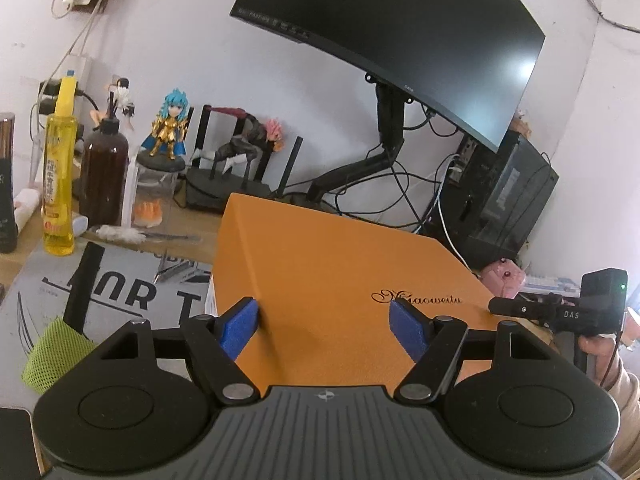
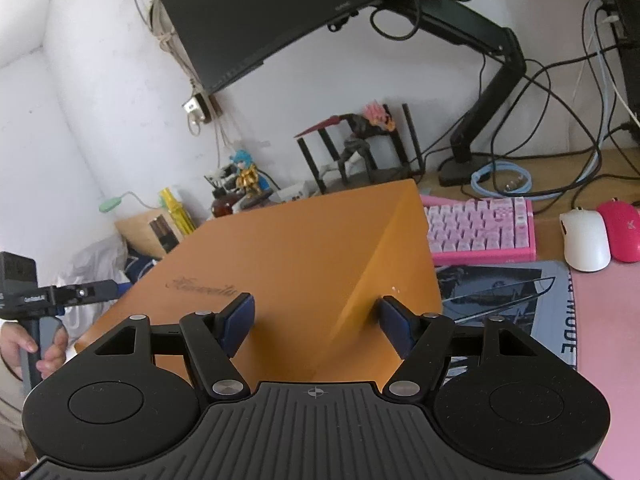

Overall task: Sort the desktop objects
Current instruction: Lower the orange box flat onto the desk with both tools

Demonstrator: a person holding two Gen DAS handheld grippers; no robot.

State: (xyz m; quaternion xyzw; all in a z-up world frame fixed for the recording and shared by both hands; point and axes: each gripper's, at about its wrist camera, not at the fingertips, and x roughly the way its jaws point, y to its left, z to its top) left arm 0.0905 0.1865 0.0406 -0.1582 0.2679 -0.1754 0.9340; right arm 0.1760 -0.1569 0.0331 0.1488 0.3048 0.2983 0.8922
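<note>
A large orange box with gold script lettering fills the middle of both views. It is tilted, with one corner raised. My left gripper is open, its blue pads spread wide over the box's near edge. My right gripper is also open, its pads astride the opposite end of the box. Each gripper shows at the edge of the other's view, the right one in the left wrist view and the left one in the right wrist view. Whether the pads touch the box is unclear.
On the left stand a yellow bottle, a brown bottle and figurines. A black monitor on an arm hangs above. A pink keyboard, a white mouse and a pink mouse lie on the right.
</note>
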